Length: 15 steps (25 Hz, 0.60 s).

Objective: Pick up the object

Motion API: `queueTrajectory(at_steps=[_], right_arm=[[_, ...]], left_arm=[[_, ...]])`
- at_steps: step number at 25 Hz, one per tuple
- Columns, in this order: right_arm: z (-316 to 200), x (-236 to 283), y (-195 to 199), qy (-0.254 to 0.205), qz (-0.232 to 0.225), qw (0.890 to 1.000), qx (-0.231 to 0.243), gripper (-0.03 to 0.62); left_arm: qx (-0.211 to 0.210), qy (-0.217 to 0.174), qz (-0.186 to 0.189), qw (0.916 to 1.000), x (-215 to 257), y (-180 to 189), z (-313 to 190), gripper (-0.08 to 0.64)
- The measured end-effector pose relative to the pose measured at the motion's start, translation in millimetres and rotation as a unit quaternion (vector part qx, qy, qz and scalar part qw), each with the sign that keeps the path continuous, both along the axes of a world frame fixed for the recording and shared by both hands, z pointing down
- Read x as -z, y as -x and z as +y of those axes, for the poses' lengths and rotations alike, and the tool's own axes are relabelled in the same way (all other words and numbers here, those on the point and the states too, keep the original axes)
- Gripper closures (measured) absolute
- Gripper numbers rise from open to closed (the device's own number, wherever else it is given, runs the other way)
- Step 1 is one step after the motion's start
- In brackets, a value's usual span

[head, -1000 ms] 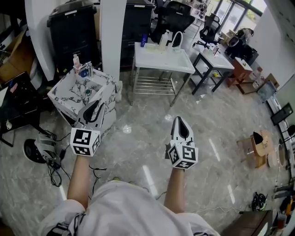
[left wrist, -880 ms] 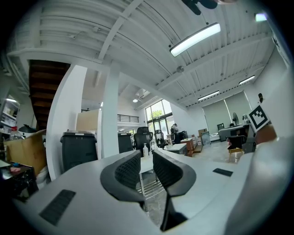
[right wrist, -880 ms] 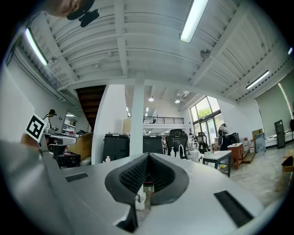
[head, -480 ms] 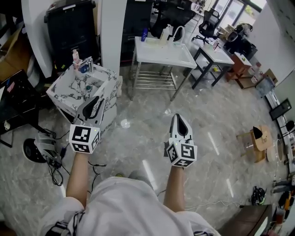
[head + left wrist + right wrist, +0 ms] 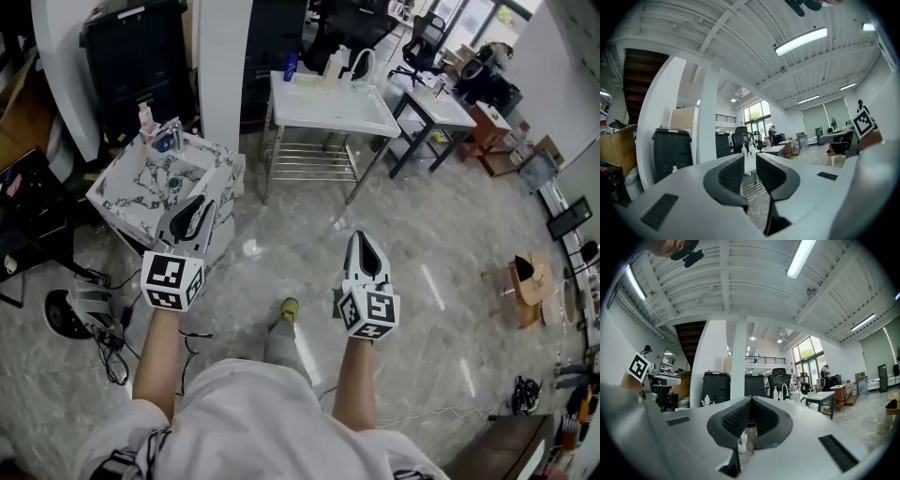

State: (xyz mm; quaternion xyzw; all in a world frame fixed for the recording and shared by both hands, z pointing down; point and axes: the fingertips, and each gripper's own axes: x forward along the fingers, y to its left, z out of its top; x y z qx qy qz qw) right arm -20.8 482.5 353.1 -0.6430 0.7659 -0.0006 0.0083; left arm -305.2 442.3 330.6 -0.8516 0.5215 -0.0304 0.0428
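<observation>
Trouble is mostly about which thing to go for, since nothing in view marks the object out. The likeliest candidates sit on the marble-patterned counter [image 5: 214, 178] just ahead of the left tool [image 5: 192, 217]: a pink-capped bottle [image 5: 145, 119], some blue item [image 5: 169, 141] next to it, and a small teal thing [image 5: 173, 185] lower down. More bottles [image 5: 336, 66] stand on the white counter [image 5: 361, 114] further off, so grabbing the wrong one is a real risk imo. All of it looks small and light, probably plastic, but it's too tiny from here to say much about shape or grip. Neither tool is ready either. The left one's jaws are only a narrow slit apart with nothing between them, and the right tool [image 5: 364, 251] has its tips pressed together, empty. Both would need opening up before closing on anything, or they'll just shove a bottle over. The left tool is also close to that counter's corner, so a careless swing could clip it. And there's a tangle of cables [image 5: 112, 330] on the glossy floor [image 5: 441, 244] near the person's left side, with one shoe [image 5: 289, 307] out front, so tripping seems possible too.
</observation>
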Motion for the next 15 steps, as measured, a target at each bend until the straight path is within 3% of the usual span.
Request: queueTrajectory(at_steps=[8, 15], right_arm=[[-63, -15, -35, 0.003, -0.023, 1.0, -0.006, 0.586], [-125, -35, -67, 0.019, -0.032, 0.999, -0.003, 0.586]], left_arm=[[-0.004, 0.011, -0.017, 0.9998, -13, -36, -62, 0.483], [0.008, 0.03, -0.008, 0.9995, -32, -60, -121, 0.483]])
